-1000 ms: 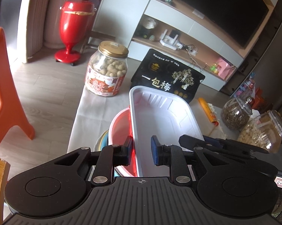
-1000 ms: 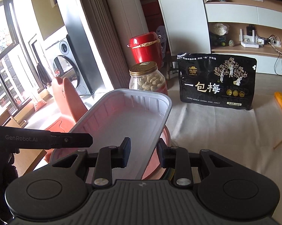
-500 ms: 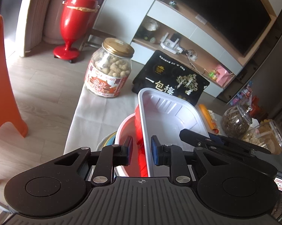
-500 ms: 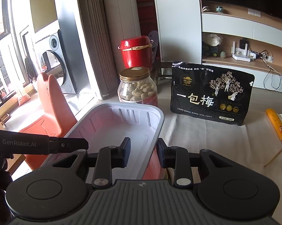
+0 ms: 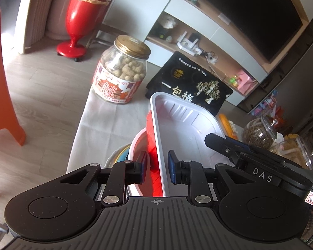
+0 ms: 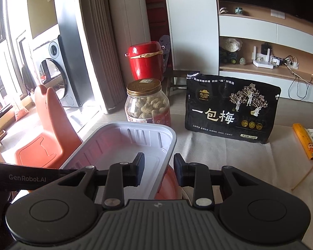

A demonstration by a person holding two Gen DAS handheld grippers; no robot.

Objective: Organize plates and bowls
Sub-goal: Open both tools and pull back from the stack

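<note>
Both claws, left claw [image 5: 156,167] and right claw [image 6: 159,170], narrowly grip the tray [image 5: 183,129]

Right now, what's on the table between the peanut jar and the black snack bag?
Nothing: between the gold-lidded glass peanut jar and the black plastic snack bag only bare pale tablecloth shows in the right wrist view.

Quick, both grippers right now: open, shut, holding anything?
Left gripper: shut on the white tray's left wall.
Right gripper: shut on the same tray's right wall.
</note>
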